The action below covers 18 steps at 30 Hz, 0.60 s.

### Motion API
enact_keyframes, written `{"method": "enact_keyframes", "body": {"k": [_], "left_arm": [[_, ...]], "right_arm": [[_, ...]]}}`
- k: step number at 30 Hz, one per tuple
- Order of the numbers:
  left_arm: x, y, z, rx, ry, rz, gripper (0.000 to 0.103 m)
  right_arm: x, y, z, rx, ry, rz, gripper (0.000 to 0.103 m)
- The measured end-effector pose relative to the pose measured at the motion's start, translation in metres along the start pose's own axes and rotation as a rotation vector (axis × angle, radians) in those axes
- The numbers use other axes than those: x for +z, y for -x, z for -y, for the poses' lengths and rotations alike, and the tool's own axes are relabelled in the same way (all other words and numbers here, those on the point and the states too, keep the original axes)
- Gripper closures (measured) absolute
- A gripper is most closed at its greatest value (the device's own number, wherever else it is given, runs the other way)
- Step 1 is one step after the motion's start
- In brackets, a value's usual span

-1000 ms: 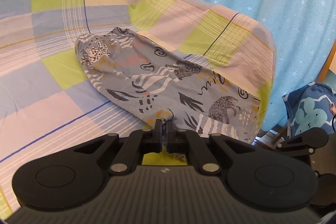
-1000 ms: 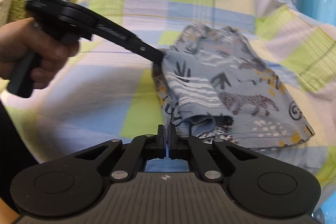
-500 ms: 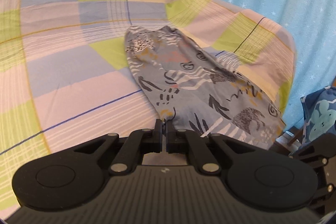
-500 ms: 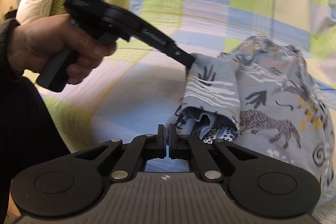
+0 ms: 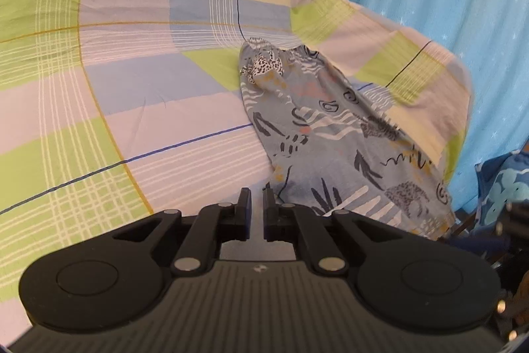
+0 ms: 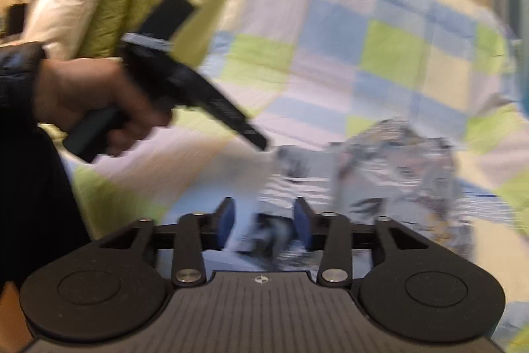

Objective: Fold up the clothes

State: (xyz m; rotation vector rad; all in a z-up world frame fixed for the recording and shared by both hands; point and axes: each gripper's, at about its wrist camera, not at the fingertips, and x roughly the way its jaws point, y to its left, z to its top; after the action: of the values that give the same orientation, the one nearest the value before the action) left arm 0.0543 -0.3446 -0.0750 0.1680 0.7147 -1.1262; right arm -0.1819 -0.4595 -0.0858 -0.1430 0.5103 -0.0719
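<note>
Shorts lie folded on the checked bed, long axis running away up-left from your left hand-held gripper, slightly parted and empty at their near edge, while your right hand-held gripper gapes wide nearby.

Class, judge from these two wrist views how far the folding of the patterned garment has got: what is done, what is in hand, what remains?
Done: the patterned garment lies doubled over on the checked sheet. In hand: nothing; the left gripper stands slightly open beside its edge, and the right gripper is wide open. Left: probably another fold, though the right view is too blurred to judge neatness.
</note>
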Motion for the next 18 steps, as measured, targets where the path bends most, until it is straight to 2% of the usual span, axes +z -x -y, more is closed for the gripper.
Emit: {"method": "enact_keyframes", "body": {"k": [2,5,11,12,14,15,18], "left_arm": [[-0.001,0.001,0.004,-0.031,0.003,-0.011,0.095],[-0.003,0.001,0.012,-0.073,-0.012,-0.044,0.090],[-0.010,0.000,0.035,-0.025,-0.170,-0.064,0.083],[-0.012,0.000,0.038,-0.011,-0.193,-0.065,0.083],[-0.015,0.003,0.041,-0.005,-0.230,-0.056,0.083],[-0.016,0.005,0.042,-0.005,-0.247,-0.050,0.083],[-0.019,0.009,0.051,0.012,-0.315,-0.029,0.083]], "right_arm": [[-0.010,-0.008,0.009,-0.040,-0.035,-0.050,0.055],[-0.018,-0.021,0.022,-0.029,-0.096,-0.101,0.055],[-0.021,-0.037,0.014,0.003,0.003,-0.155,0.055],[-0.021,-0.039,0.013,-0.001,0.023,-0.152,0.060],[-0.019,-0.041,0.013,-0.006,0.043,-0.146,0.079],[-0.020,-0.042,0.016,-0.005,0.037,-0.147,0.103],[-0.020,-0.037,0.025,-0.005,-0.003,-0.150,0.103]]}}
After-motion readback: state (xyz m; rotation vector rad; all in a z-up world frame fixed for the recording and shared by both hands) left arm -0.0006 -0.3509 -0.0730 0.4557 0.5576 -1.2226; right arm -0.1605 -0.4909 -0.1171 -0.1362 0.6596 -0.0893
